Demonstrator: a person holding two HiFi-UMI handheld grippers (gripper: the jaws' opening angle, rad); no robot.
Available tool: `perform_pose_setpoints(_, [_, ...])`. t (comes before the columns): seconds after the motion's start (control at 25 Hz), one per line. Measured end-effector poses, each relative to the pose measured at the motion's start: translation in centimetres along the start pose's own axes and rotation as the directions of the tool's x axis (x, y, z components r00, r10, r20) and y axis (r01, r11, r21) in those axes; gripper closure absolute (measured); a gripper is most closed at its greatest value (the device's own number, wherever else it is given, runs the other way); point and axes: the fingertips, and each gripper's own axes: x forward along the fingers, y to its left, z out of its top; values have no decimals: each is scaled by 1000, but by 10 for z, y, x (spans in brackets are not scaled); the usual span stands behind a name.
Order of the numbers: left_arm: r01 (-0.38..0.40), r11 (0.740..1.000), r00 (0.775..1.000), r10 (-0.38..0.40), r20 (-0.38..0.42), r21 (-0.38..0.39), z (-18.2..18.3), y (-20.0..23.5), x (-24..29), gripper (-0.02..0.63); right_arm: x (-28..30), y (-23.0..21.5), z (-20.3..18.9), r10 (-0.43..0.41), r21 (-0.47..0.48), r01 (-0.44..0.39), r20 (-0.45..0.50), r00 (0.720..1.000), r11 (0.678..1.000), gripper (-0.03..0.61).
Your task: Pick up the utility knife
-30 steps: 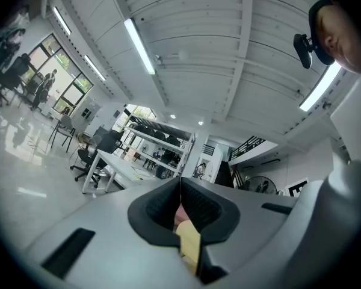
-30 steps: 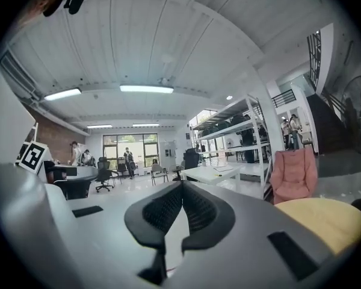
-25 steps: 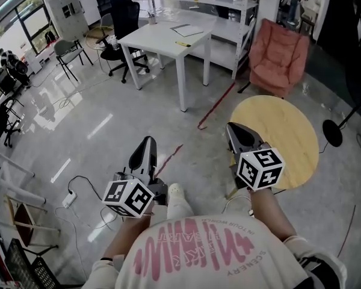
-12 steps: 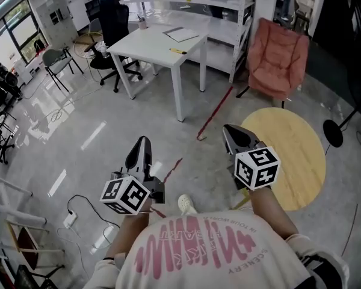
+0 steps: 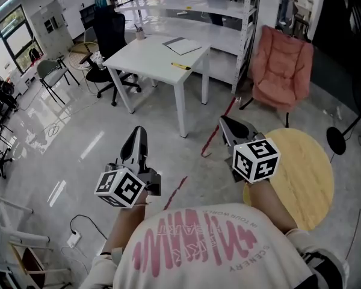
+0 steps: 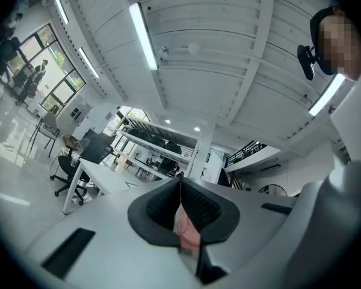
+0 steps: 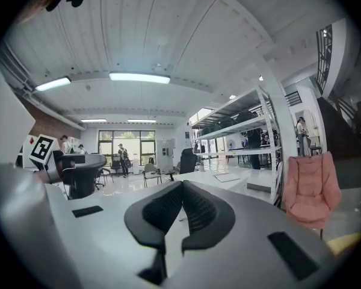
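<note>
The utility knife (image 5: pixel 180 65) is a small yellow object lying near the right edge of the white table (image 5: pixel 145 58), well ahead of me. Both grippers are held out level above the floor, short of the table. My left gripper (image 5: pixel 138 132) is shut with nothing in it; in the left gripper view its dark pads (image 6: pixel 195 205) meet at the tip. My right gripper (image 5: pixel 224 123) is likewise shut and empty, and its pads (image 7: pixel 196 211) touch in the right gripper view. The knife is too small to make out in either gripper view.
A sheet or notebook (image 5: pixel 182 45) lies on the table beyond the knife. A pink armchair (image 5: pixel 283 65) stands at the right, a round yellow table (image 5: pixel 308 174) by my right arm, a black office chair (image 5: pixel 106 36) left of the table, white shelving (image 5: pixel 228 18) behind. Red tape (image 5: pixel 213 132) marks the floor.
The person has walked forward: the white table and knife are nearer, and the round yellow table has slid back beside the right arm. Both grippers travelled along, still shut.
</note>
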Motion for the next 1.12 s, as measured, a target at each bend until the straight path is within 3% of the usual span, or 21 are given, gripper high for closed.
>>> perform_pose_setpoints(0.32, [50,998,998,-51,-28,-24,-6,43,56,589,66,-28,-9,-39,21,40,-14,999,999,562])
perform_pose_setpoints(0.56, [-39,994,993,26,-119,-105,-44,89,70,589,97,-39,-50,-52,41,58,-128,990,997,563])
perform_pose_setpoints(0.68, [-71,992,991,59,-117,-102,-45,108,71,589,113,-45,-61,-57,36,64,-170,984,997,562])
perform_pose_setpoints(1.12, [-131,987,982,116,-152,-91,-52,166,100,589,202,-54,-58,-34,29,40,-175,984,999,563])
